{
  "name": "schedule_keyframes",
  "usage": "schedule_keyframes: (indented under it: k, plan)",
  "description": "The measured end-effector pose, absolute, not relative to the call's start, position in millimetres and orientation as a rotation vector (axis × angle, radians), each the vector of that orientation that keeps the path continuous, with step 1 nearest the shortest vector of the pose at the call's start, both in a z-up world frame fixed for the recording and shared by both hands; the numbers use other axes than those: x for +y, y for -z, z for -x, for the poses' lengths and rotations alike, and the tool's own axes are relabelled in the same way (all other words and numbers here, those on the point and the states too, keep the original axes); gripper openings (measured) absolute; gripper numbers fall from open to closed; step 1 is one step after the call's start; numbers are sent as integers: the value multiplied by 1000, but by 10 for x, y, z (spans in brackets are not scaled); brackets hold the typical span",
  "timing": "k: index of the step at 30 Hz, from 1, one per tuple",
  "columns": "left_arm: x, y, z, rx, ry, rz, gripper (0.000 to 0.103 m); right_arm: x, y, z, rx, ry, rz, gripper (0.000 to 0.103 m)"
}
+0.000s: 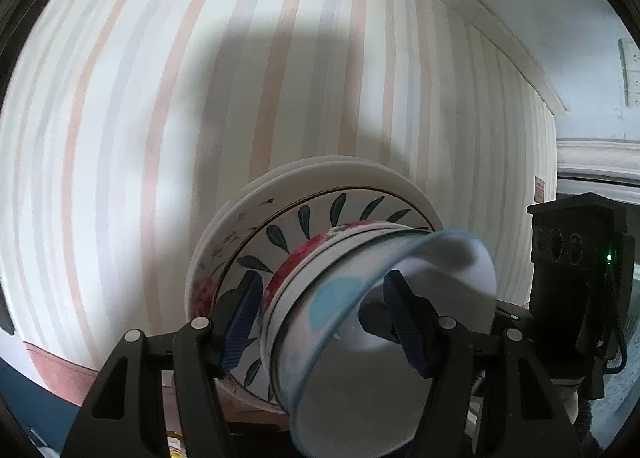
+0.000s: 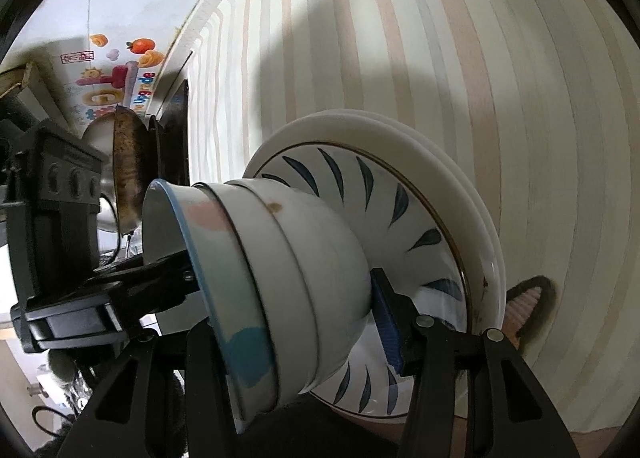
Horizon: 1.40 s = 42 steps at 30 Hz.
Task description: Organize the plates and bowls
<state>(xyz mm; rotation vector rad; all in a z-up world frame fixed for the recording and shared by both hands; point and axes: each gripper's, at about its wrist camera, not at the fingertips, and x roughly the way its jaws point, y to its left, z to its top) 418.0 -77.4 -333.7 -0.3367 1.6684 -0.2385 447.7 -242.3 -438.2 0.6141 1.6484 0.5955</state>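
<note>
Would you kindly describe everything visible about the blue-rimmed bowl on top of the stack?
The blue-rimmed bowl looks like glazed white ceramic with a thin blue lip, a teal patch and a pinkish patch outside. It sits open, nested in the floral bowl, topmost of the stack. One finger of the left tool reaches inside it.

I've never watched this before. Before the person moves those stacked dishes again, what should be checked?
1. Bowl stack nested evenly, blue-rimmed bowl on top: ok.
2. Bowls sit centred on the leaf-patterned plate, which lies on the white plates: ok.
3. Left gripper straddles the bowl walls, one finger inside the top bowl: ok.
4. Right gripper has its outer pad against the lowest bowl: ok; its other finger is hidden: cannot tell.
5. Both grips firm enough to lift: cannot tell.
6. Plates resting flat on the striped surface: cannot tell.
</note>
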Motion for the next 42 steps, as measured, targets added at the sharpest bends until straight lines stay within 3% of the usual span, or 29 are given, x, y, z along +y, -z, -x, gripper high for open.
schedule_keyframes:
  k: [9, 12, 14, 16, 19, 26, 42]
  plan:
    - [-696, 2929, -3998, 1548, 170, 218, 61, -2456, 3937, -4373, 1554, -509, -457, 55]
    - [-654, 2779, -3887, 1501, 162, 186, 62, -2455, 3644, -4295, 1494, -467, -371, 67]
    - [-615, 2657, -3808, 1450, 141, 164, 71, -2449, 3453, -4228, 1453, -439, -318, 82]
    - [-585, 2551, -3731, 1409, 121, 143, 91, -2428, 3282, -4144, 1417, -425, -284, 88]
    - [-517, 2423, -3609, 1363, 111, 144, 92, -2383, 3055, -3994, 1373, -385, -247, 93]
    - [-443, 2102, -3324, 1257, 88, 108, 92, -2361, 2586, -3604, 1229, -247, -168, 98]
    - [-491, 1287, -2366, 1017, 0, 54, 92, -2448, 1709, -2605, 1009, -211, -114, 100]
